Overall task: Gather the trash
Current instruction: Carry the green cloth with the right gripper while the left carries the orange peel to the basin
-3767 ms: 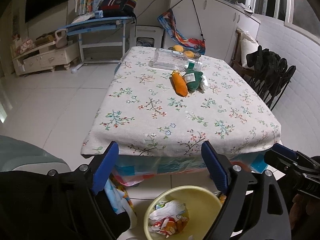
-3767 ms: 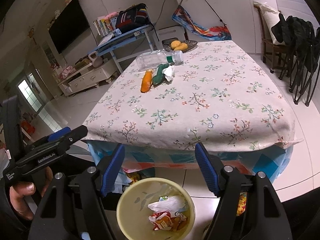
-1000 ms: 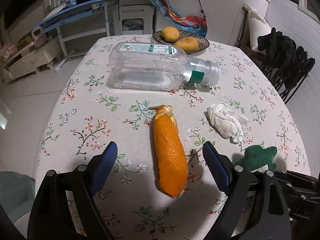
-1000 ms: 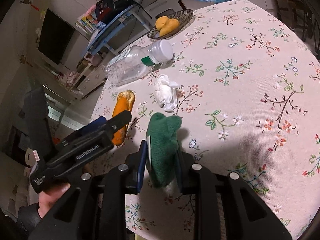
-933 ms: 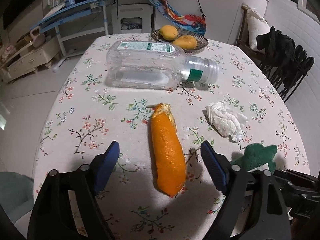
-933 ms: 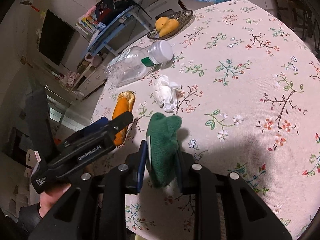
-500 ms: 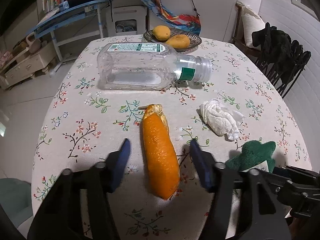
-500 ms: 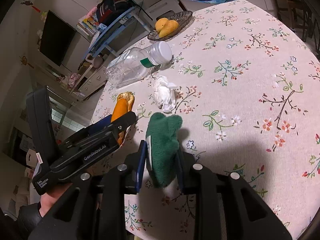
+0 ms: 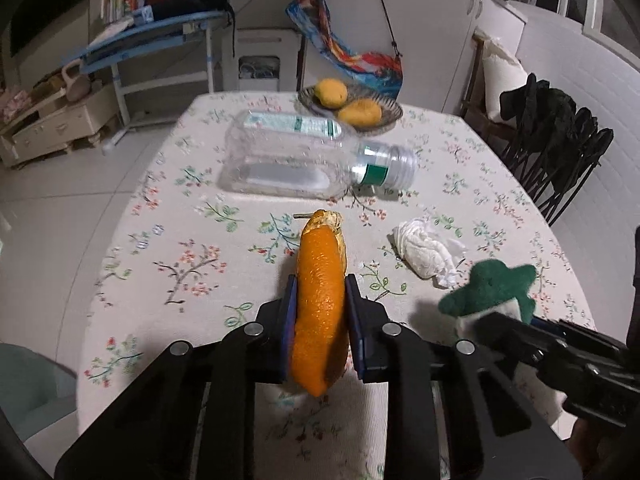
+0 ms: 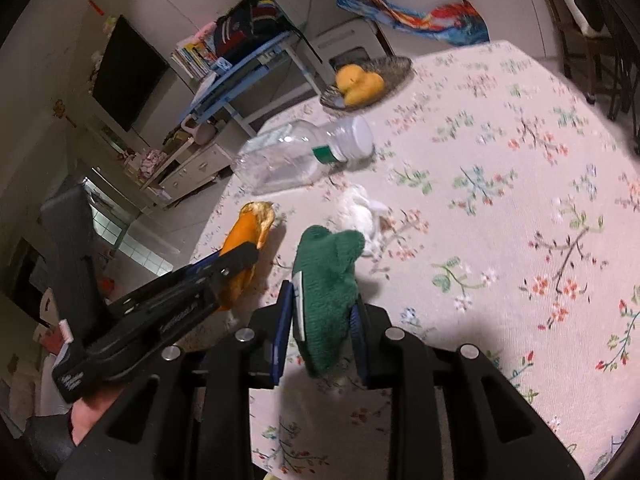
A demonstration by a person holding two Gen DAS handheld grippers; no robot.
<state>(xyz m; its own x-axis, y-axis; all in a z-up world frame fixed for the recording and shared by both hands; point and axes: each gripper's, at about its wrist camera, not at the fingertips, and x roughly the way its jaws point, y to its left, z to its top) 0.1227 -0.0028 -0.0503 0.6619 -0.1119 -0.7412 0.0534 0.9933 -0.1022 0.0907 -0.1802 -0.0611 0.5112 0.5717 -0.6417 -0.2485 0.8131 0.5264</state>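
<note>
Our left tool point(image 9: 320, 312) clamps the long orange peel point(image 9: 320, 300); our right tool point(image 10: 322, 316) clamps the green fuzzy cloth point(image 10: 326, 276).

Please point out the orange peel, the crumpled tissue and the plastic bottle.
orange peel point(image 9: 320, 280), left wrist view, mid outer skin.
crumpled tissue point(image 9: 424, 252), left wrist view, centre of wad.
plastic bottle point(image 9: 288, 160), left wrist view, clear body.

Floral-clothed table point(image 9: 168, 264) bearing plastic bottle point(image 9: 296, 160), crumpled tissue point(image 9: 424, 252), fruit basket point(image 9: 384, 114).
</note>
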